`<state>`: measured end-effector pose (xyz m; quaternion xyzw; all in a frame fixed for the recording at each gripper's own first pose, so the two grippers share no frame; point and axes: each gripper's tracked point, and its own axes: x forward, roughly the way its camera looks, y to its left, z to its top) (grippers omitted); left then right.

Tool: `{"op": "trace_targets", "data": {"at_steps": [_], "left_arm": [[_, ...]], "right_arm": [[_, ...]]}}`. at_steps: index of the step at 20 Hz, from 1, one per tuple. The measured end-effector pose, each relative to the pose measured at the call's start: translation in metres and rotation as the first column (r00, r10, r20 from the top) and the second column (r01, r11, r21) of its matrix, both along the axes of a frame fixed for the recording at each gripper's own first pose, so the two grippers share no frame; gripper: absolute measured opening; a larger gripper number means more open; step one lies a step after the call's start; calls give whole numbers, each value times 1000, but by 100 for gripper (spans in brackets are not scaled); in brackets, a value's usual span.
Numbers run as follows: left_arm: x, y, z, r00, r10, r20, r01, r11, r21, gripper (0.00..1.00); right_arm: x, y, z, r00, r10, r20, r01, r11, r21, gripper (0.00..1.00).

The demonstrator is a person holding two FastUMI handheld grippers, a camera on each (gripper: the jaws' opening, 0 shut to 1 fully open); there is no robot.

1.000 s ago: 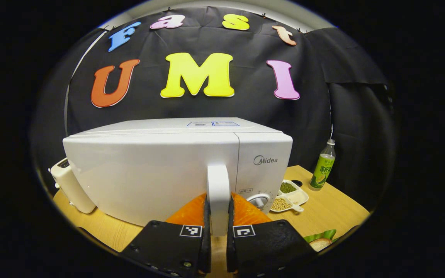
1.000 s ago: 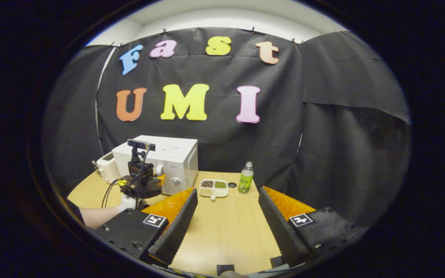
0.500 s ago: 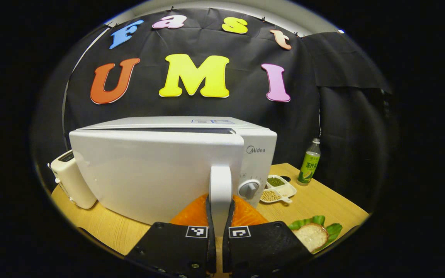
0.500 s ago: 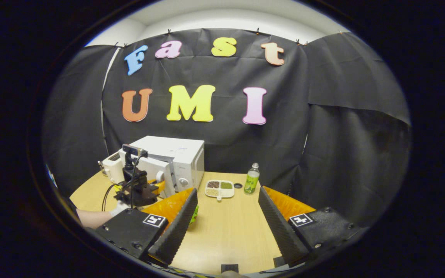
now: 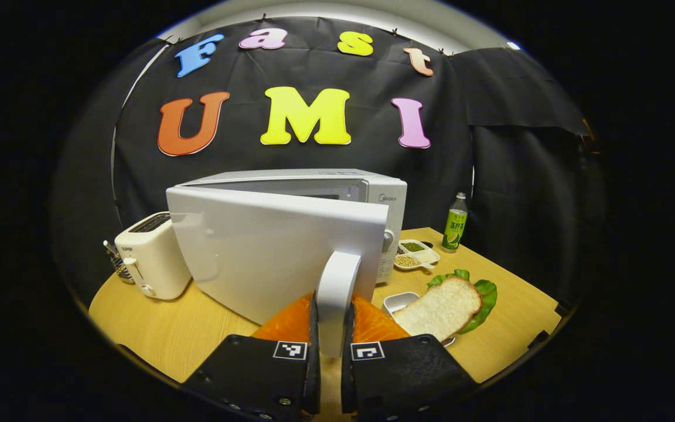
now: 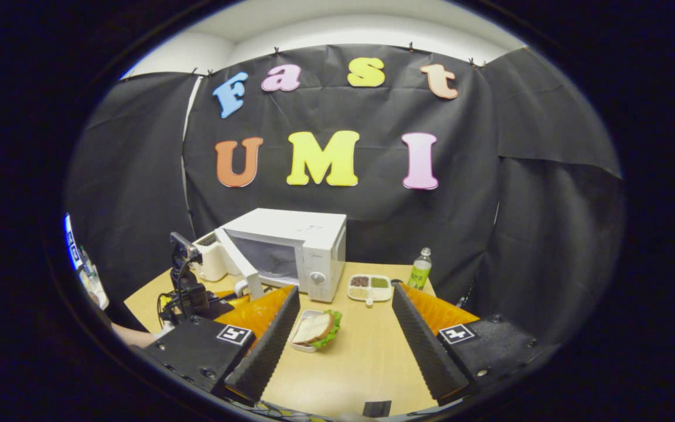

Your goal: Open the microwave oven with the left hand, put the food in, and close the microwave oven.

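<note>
left gripper view: left gripper (image 5: 330,328) clamps midea microwave (image 5: 381,202) door handle (image 5: 337,293); right gripper (image 6: 340,328) wide open.

The white microwave oven (image 5: 372,193) stands on the wooden tabletop (image 6: 361,357) against the black cloth wall, its control knob on the right of its front. Its white door (image 5: 267,246) is swung partly open on the left hinge, showing the dark cavity (image 6: 270,258). The door's upright white handle (image 5: 336,296) is clamped between the fingers of the left hand-held gripper (image 5: 327,351). The food, a slice of white bread on green lettuce (image 6: 317,328), lies in a small white tray (image 5: 399,302) just in front of the oven.
</note>
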<state>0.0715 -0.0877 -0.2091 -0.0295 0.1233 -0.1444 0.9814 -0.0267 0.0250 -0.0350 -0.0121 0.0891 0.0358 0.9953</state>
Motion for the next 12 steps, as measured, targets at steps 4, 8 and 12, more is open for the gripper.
{"op": "trace_targets", "data": {"at_steps": [4, 8, 12], "left_arm": [[-13, 35, 15, 998, 57, 29, -57, 998, -10, 49], [-26, 58, 11, 996, 91, 8, -91, 996, 6, 98], [-43, 79, 8, 992, 128, 2, -128, 991, 32, 98]], "right_arm": [[-5, 16, -2, 999, 40, 12, -40, 999, -6, 92], [-11, 26, -7, 998, 62, 6, -63, 998, 16, 92], [-16, 31, -15, 998, 68, -2, -68, 998, 15, 92]]}}
